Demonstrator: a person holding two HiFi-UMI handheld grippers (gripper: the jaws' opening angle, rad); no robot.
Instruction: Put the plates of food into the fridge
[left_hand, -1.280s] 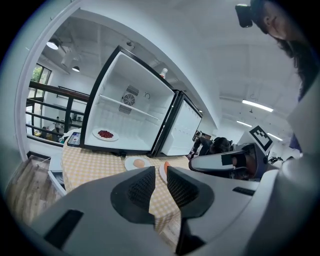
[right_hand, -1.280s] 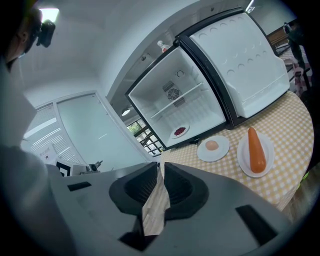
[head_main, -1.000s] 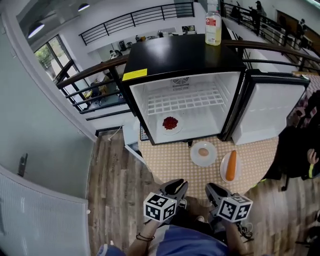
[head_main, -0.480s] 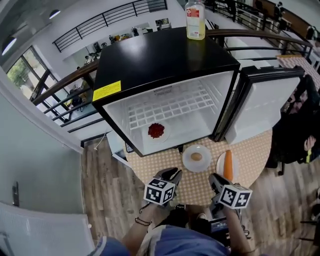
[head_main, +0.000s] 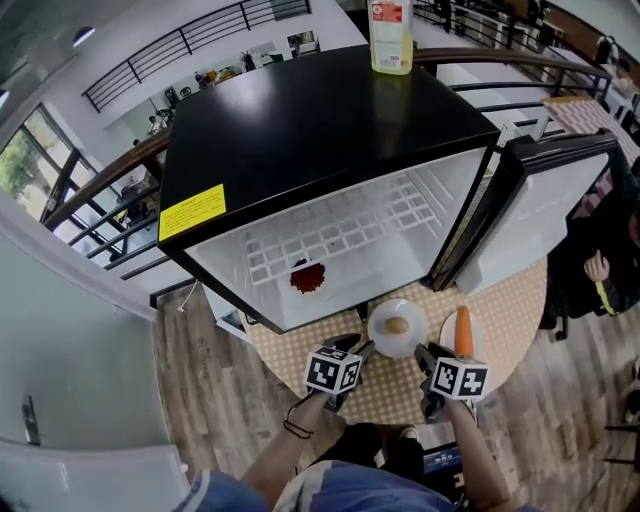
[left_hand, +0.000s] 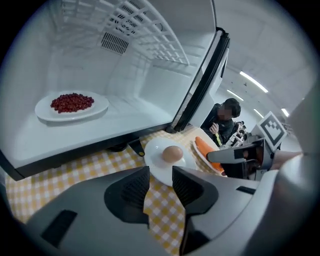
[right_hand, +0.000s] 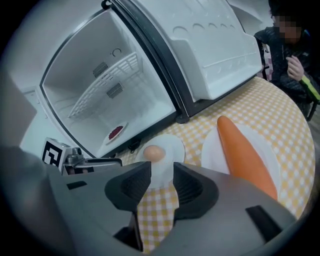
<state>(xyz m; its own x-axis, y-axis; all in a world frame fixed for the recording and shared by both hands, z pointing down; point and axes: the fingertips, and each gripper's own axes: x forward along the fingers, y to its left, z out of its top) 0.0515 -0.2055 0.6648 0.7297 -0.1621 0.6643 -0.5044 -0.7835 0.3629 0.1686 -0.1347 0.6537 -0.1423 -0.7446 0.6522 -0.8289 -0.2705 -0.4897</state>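
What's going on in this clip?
A person holds a gripper in each hand before an open fridge. One plate of red food already sits inside. The left gripper and right gripper, jaws just opened and empty, point at the egg plate on the checked cloth; the carrot plate lies beside it.

Left gripper (head_main: 352, 348): grey moulded shell, smooth and rounded; two black pads (left_hand: 132, 189), finely ribbed. Right gripper (head_main: 424, 356): same make, grey shell, black ribbed pads (right_hand: 187, 186). Left cube (head_main: 333, 372) and right cube (head_main: 460, 380): white faces, black square marker patterns. Silvery metal fitting beside left cube, seen from right gripper view. Person: blue top (head_main: 345, 490), forearms bare, thin dark band (head_main: 294, 430) round left wrist.
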